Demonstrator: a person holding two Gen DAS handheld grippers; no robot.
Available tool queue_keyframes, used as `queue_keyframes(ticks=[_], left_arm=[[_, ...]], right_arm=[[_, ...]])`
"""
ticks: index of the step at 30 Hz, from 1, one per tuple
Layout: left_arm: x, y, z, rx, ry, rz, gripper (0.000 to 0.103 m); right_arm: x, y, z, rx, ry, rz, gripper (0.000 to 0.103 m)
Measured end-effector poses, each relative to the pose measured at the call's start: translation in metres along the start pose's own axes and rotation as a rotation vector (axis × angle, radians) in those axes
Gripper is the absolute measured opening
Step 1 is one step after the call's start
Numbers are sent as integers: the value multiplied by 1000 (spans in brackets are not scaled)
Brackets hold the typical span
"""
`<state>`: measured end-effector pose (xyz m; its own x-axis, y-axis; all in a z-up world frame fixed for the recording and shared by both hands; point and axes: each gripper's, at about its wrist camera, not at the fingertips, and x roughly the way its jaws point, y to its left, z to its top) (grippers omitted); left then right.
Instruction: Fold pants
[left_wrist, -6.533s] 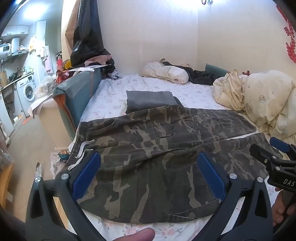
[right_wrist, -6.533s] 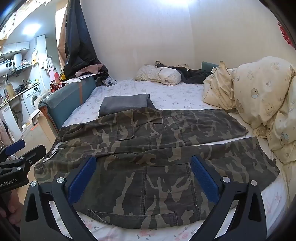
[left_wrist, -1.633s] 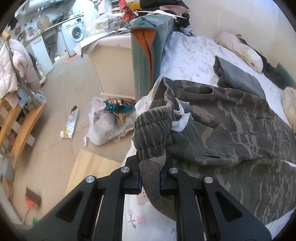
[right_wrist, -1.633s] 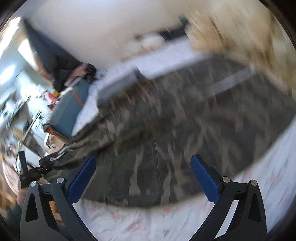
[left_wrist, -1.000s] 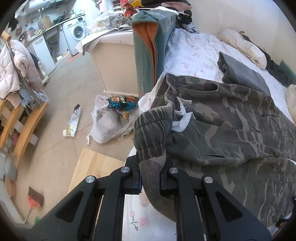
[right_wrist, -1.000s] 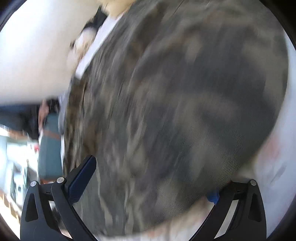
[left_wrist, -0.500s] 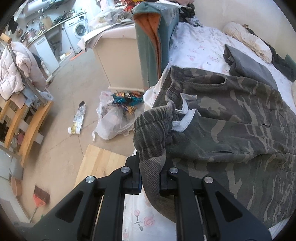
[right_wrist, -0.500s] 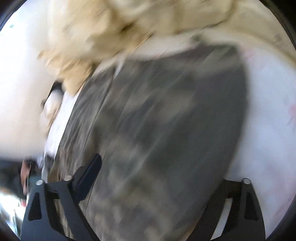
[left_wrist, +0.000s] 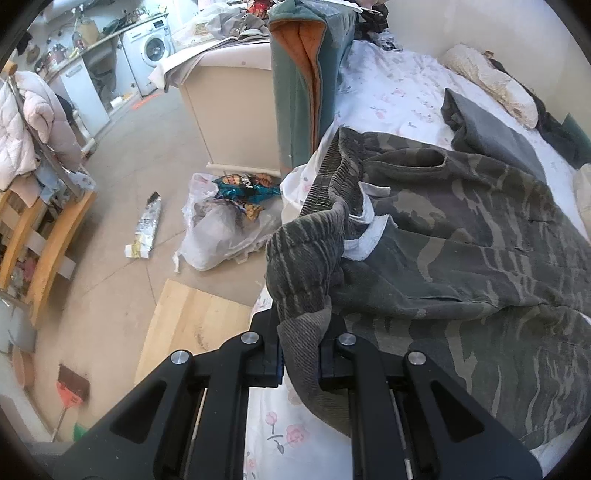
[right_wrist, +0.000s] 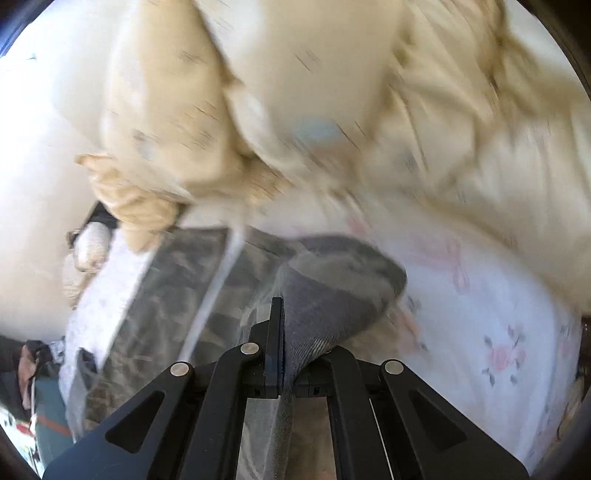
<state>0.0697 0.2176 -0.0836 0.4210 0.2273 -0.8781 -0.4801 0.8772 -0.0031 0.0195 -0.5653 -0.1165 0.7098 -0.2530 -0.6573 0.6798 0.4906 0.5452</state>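
The camouflage pants (left_wrist: 461, 236) lie spread across the bed, waistband at the bed's left edge, legs running right. My left gripper (left_wrist: 301, 354) is shut on the ribbed waistband (left_wrist: 303, 258), which bunches up above the jaws with its white drawstring (left_wrist: 365, 236) showing. In the blurred right wrist view, my right gripper (right_wrist: 286, 354) is shut on the hem end of a pant leg (right_wrist: 332, 291), lifted a little off the sheet. The rest of the pants (right_wrist: 177, 280) stretches away to the left.
A floral white sheet (left_wrist: 391, 88) covers the bed. A folded grey garment (left_wrist: 491, 125) lies beyond the pants. A cream duvet (right_wrist: 332, 110) is heaped just past the leg hem. Left of the bed are a teal cushion (left_wrist: 299, 81), a plastic bag of wrappers (left_wrist: 225, 221) and a wooden board (left_wrist: 192, 321).
The right gripper has swung to the leg hem and closed on it; it was open half a second ago. The left gripper keeps its hold on the waistband, shifted slightly.
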Motion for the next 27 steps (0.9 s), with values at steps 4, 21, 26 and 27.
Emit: queue_keyframes(ticks=[4, 21, 26, 27], left_arm=[[-30, 13, 5, -33, -18, -107, 9], [-3, 9, 50, -47, 183, -127, 9], [13, -5, 91, -25, 208, -139, 9], [18, -9, 102, -30, 210, -143, 9]], right_arm=[[-34, 29, 35, -52, -62, 82, 1], [-9, 140, 76, -305, -42, 106, 1], [37, 194, 90, -404, -16, 41, 1], [48, 207, 91, -426, -8, 29, 1]])
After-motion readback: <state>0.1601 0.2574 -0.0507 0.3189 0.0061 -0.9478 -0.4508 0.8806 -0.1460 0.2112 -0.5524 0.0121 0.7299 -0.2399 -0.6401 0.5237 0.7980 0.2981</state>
